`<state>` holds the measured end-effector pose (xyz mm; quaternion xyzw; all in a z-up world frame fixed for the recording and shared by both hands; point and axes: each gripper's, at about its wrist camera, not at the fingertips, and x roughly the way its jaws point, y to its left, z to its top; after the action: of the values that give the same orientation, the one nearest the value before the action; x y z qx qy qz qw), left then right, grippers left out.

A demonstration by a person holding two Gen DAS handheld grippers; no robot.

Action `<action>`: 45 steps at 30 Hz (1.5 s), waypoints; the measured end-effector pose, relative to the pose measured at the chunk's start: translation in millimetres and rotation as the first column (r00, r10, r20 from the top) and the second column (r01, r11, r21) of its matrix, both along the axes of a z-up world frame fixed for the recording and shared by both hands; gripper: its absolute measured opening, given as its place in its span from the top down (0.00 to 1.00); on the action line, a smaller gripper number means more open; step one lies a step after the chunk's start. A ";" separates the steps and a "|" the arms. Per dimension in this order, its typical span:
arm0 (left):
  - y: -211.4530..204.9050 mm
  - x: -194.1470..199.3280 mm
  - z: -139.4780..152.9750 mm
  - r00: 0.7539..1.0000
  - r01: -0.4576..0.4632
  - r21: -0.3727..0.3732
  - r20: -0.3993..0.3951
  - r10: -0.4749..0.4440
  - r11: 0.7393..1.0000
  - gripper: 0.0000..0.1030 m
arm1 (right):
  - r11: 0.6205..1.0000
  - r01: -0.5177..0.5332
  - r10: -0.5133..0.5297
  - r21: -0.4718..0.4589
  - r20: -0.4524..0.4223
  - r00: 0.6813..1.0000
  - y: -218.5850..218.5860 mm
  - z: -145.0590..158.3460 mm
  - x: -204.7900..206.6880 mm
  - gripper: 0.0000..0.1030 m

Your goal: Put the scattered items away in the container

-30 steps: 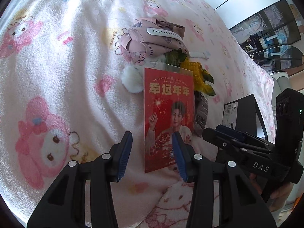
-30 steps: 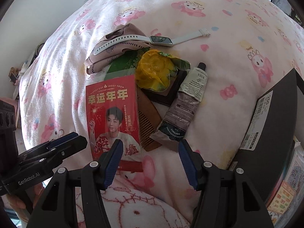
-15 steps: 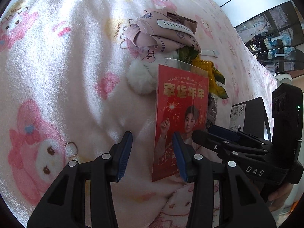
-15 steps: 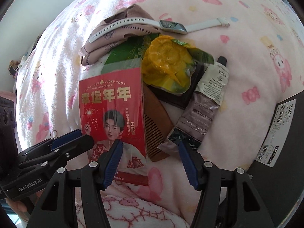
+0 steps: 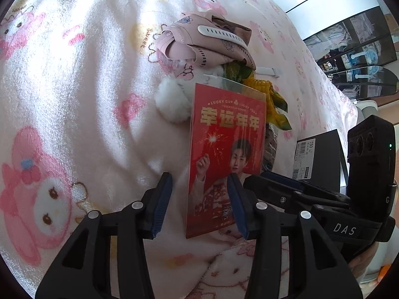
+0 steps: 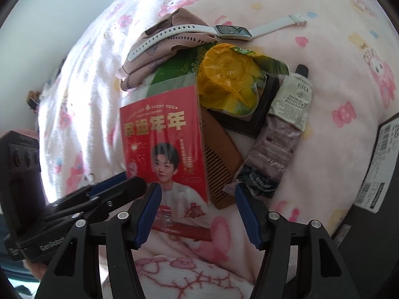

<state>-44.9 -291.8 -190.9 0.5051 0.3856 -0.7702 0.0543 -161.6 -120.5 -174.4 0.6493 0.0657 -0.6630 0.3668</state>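
Both grippers, left gripper (image 5: 199,203) marked "GenRobot" and right gripper (image 6: 197,214) marked "DAS", gape empty at lower frame over the centre-frame red card (image 6: 164,149) reading "LUCKY CUP"; black container (image 6: 384,174) sits right.

The bed (image 6: 324,5) is covered by a pink cartoon-print blanket (image 5: 74,87). Ahead of the right hand-held gripper (image 6: 198,213) lie a red card (image 6: 164,149), wooden comb (image 6: 222,157), cream tube (image 6: 276,137) and white watch (image 6: 224,31). A black box (image 6: 374,224) sits to its right.
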 end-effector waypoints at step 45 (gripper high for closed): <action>47.4 -10.9 99.4 0.966 0.126 -0.107 -0.212 -0.147 0.986 0.70 | 0.954 0.159 -0.175 -0.256 -0.041 0.984 102.9 99.3 39.4 0.46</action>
<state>-55.7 -244.4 -91.5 0.4394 0.3173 -0.8402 -0.0183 -122.2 -17.6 -75.2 0.5797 -0.0626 -0.7147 0.3864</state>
